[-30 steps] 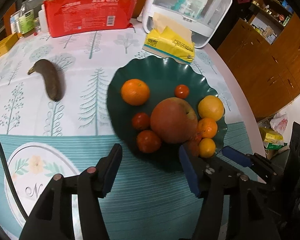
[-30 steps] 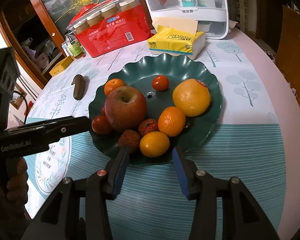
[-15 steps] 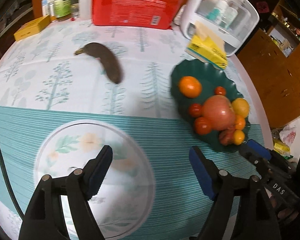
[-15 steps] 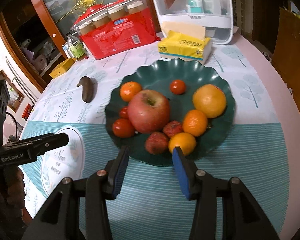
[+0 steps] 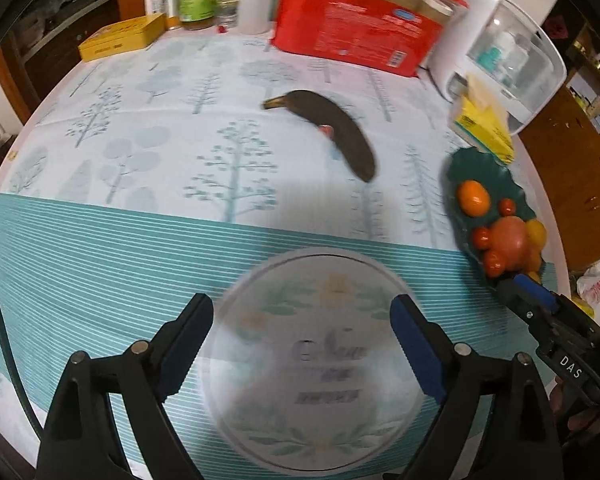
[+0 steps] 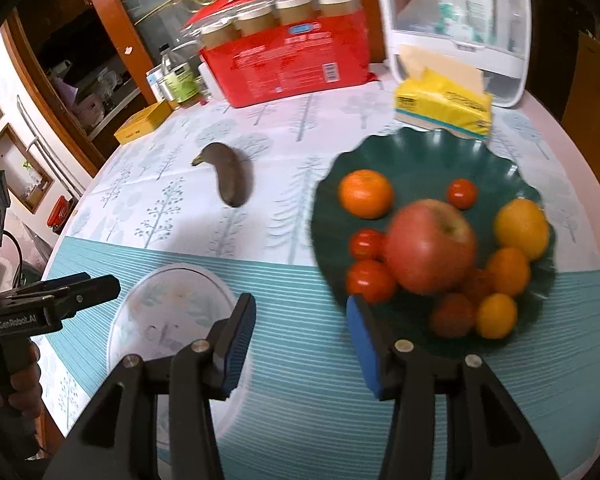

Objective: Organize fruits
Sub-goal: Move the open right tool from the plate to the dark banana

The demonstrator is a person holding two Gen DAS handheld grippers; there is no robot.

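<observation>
A dark, overripe banana (image 5: 332,136) is seen lying alone on the tree-patterned tablecloth (image 5: 148,160), ahead of the left gripper (image 5: 302,344) and slightly to its right, well apart from its fingers. In the right wrist view the same banana (image 6: 228,178) is found ahead and to the left of the right gripper (image 6: 300,336). The rest of the fruit is gathered on a dark green scalloped plate (image 6: 432,152), which is placed ahead and to the right of the right gripper, its near rim just beside the right-hand finger. On the plate a large red apple (image 6: 430,246) is ringed by an orange (image 6: 365,193), a yellow citrus fruit (image 6: 521,227), several small tomatoes (image 6: 462,193) and smaller tangerines (image 6: 496,315).

Both grippers are held spread apart with nothing between their blue pads. The left gripper is positioned over a round floral mat (image 5: 312,360) printed on the striped teal band of the cloth; the right gripper is seen at the far right of that view, by the plate's near edge.

Beyond the banana, a red package (image 5: 352,38) topped with jars is set, with a yellow tissue pack (image 6: 444,106) touching the plate's far rim and a white clear-fronted case (image 6: 456,24) behind it. A yellow box (image 5: 122,36) and bottles (image 5: 196,0) are ranged at the far left edge.
</observation>
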